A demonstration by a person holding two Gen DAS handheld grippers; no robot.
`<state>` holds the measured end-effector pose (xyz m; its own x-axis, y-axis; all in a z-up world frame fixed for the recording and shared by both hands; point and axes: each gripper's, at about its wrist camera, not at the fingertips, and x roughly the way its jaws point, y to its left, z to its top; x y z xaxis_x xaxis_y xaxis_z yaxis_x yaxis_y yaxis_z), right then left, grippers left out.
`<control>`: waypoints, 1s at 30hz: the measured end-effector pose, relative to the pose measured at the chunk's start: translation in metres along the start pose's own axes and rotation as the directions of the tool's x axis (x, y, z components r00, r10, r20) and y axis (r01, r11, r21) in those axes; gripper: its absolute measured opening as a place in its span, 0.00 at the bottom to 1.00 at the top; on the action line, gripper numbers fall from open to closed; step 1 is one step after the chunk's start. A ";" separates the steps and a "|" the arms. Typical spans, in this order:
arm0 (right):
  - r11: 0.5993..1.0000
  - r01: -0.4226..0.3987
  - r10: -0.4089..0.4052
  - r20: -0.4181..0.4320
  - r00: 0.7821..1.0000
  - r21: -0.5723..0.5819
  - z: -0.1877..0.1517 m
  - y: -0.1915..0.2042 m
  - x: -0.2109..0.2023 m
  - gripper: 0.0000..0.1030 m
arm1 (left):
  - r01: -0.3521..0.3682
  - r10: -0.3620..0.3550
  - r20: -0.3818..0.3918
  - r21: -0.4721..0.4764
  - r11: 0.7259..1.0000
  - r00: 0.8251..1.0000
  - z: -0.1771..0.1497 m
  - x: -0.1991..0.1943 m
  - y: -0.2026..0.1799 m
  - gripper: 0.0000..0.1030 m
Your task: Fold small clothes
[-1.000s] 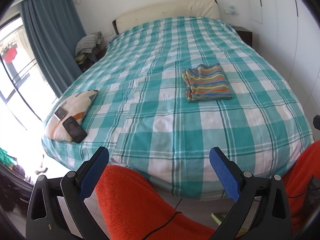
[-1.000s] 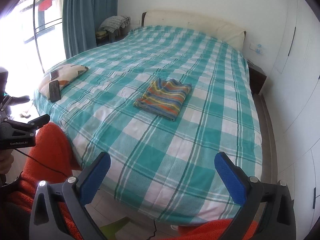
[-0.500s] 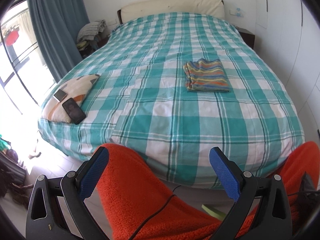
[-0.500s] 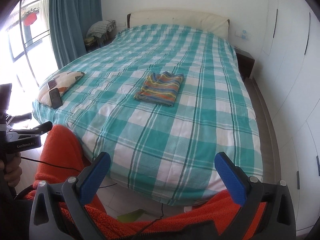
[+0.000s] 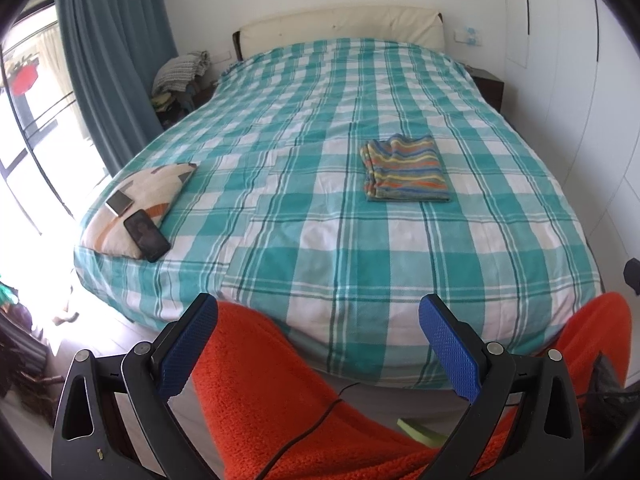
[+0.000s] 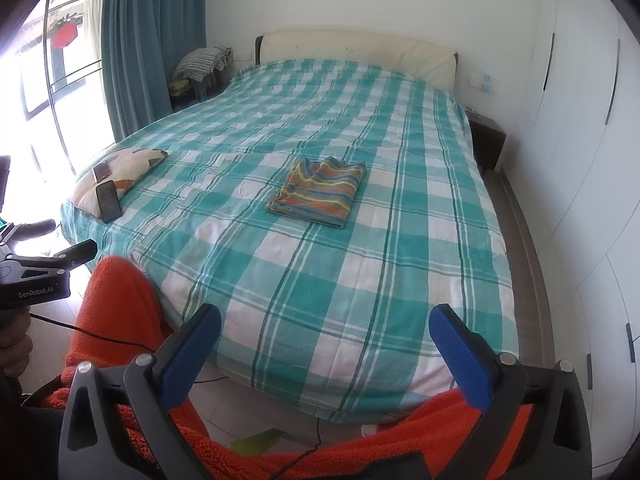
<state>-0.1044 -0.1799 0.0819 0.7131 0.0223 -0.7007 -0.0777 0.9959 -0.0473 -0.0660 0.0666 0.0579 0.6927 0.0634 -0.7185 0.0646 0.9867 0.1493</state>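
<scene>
Both grippers, left gripper (image 5: pixel 318 350) and right gripper (image 6: pixel 326 350), hang with fingers wide apart, holding nothing. The folded striped garment (image 5: pixel 405 169) lies mid-bed (image 5: pixel 320 240), well apart, toward one o'clock from the left, twelve from the right.

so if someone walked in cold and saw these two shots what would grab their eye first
Probably the big bed in its teal and white check cover, which fills most of both views. Next, the folded striped garment lying alone near the middle of it, and the patterned pillow at the bed's left edge with a dark phone on it. Close up, both the left gripper and right gripper are open and empty over bright orange fleece.
</scene>
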 end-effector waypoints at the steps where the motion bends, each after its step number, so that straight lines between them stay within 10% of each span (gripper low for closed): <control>1: 1.000 0.004 -0.004 0.010 1.000 -0.003 0.001 0.000 -0.003 1.00 | 0.000 0.000 -0.001 0.003 1.000 1.000 0.001 0.000 -0.002 0.98; 30: 1.000 0.010 -0.009 0.063 0.998 -0.004 0.003 0.002 -0.019 1.00 | 0.017 -0.016 0.045 -0.014 1.000 0.999 0.004 -0.011 -0.010 0.99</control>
<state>-0.1160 -0.1782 0.0969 0.7560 0.0185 -0.6544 -0.0739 0.9956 -0.0572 -0.0712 0.0558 0.0676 0.7232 0.0406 -0.6895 0.0665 0.9895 0.1280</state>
